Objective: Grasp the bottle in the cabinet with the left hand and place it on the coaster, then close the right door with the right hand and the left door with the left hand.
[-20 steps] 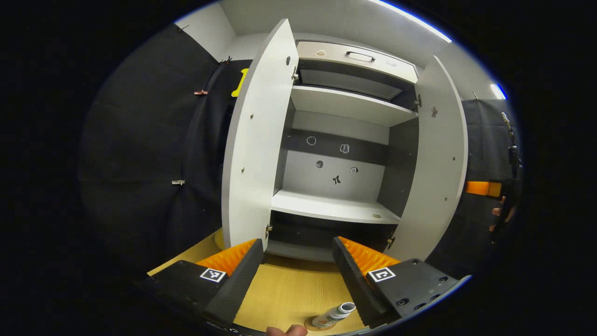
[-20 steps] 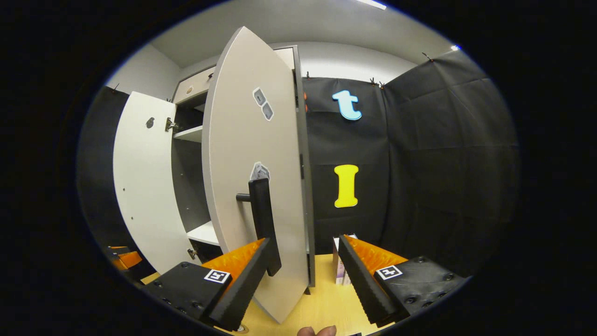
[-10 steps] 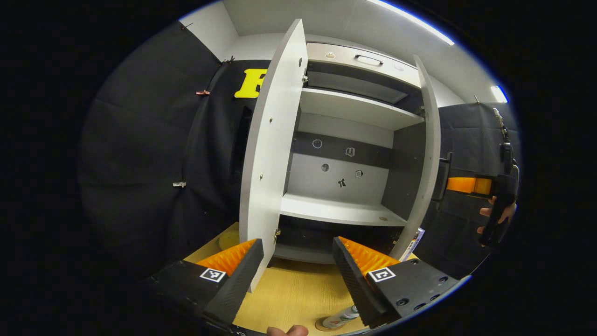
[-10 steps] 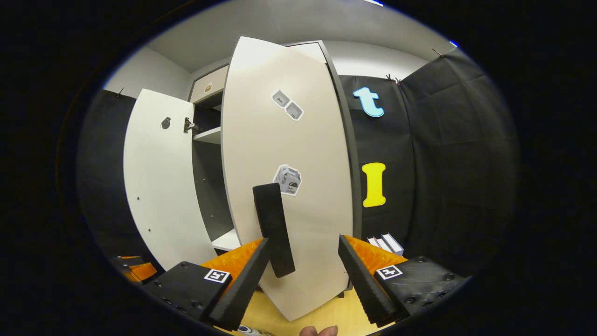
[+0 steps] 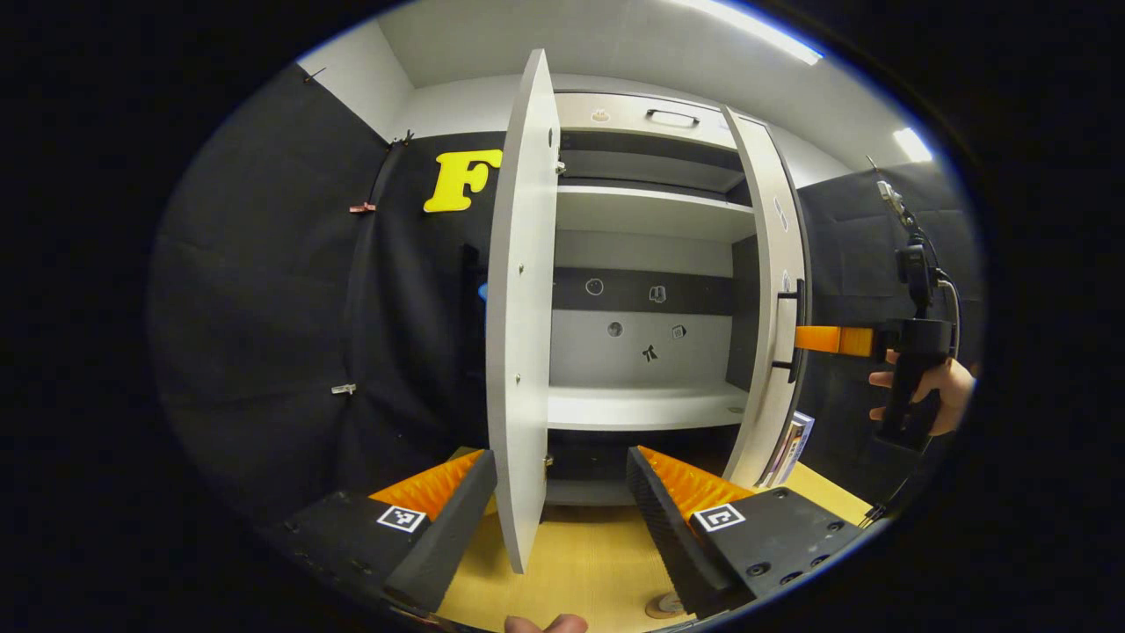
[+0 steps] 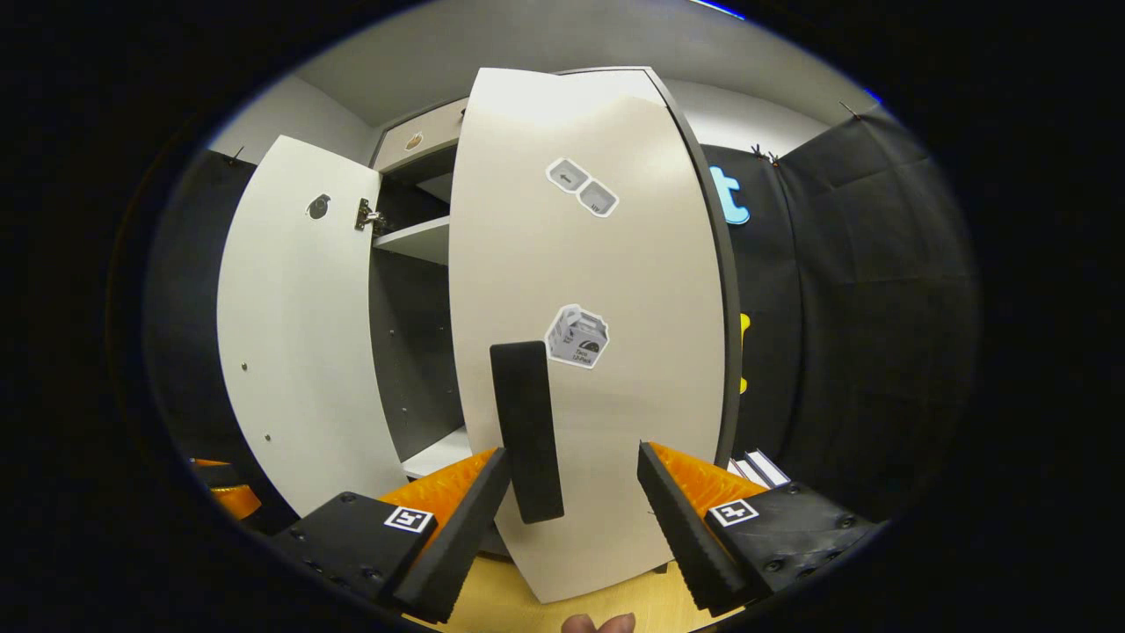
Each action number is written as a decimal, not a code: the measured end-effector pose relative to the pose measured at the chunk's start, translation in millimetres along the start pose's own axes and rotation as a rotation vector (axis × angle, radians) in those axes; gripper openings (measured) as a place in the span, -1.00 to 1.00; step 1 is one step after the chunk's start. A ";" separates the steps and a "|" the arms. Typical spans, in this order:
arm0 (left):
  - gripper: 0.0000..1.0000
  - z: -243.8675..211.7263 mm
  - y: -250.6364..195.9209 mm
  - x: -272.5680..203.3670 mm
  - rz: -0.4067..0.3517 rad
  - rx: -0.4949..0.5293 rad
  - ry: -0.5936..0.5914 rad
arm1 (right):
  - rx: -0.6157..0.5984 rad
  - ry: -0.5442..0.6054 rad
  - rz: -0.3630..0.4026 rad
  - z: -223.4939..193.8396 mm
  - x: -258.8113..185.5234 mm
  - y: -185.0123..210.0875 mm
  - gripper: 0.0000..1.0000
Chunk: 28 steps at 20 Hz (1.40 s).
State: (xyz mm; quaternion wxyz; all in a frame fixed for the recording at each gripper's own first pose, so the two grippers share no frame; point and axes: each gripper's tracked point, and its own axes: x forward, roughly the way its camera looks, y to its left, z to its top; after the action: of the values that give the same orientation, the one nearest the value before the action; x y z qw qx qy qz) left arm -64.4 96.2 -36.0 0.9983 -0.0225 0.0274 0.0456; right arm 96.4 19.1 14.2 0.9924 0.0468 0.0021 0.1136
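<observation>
While it stands wide open, left door [image 5: 523, 334]: upright panel, long axis vertical, seen edge-on in the left gripper view, its free edge pointing out from the cabinet [image 5: 646, 406] towards the table's near edge.
Right door [image 6: 598, 334]: upright, long axis vertical, swung most of the way in but not shut; a dark gap remains between it and the left door; front face turned to the right gripper view.
Door handle [image 6: 526, 431]: black vertical bar on the right door's front, between the two fingers of the right hand-held gripper.
Right hand-held gripper [image 6: 571, 492]: spread wide, fingers either side of the handle and not clamped on it; whether one finger touches it cannot be told.
Hand [image 5: 932, 387]: grips that tool's stem at the table's right side.
Left hand-held gripper [image 5: 558, 519]: spread wide, holding nothing, the left door's edge standing between its fingers farther off.
Coaster [image 5: 659, 606]: brown disc at the table's near edge, partly hidden by a finger.
Bottle: a pale bit on the coaster; its axis and heading cannot be told.
Table [image 5: 580, 563]: light wood grain.
Cabinet interior: pale shelves, dark sides, small stickers on the back.
Stickers [image 6: 576, 337]: on the right door's front.
Books [image 6: 756, 466]: at the table's far right, beside the cabinet.
Room: black cloth walls, pale ceiling, strip light [image 5: 756, 26].
</observation>
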 end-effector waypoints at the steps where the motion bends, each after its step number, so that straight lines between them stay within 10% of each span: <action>1: 0.89 1.9 6.9 1.0 0.007 -0.003 0.003 | 0.002 -0.002 0.000 -0.7 4.3 2.9 0.95; 15: 0.89 52.7 119.8 53.0 0.137 0.089 -0.075 | 0.022 0.029 -0.060 -9.8 17.5 8.1 0.95; 28: 0.82 49.7 44.3 68.8 -0.026 0.082 -0.046 | -0.038 -0.041 -0.108 11.2 -40.3 -22.9 0.95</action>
State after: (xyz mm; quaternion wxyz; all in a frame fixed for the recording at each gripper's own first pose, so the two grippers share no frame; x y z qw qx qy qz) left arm 2.5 148.7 7.7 0.9993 0.0191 0.0058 0.0317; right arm 62.5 -13.3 22.9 0.9976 0.0301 -0.0177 0.0592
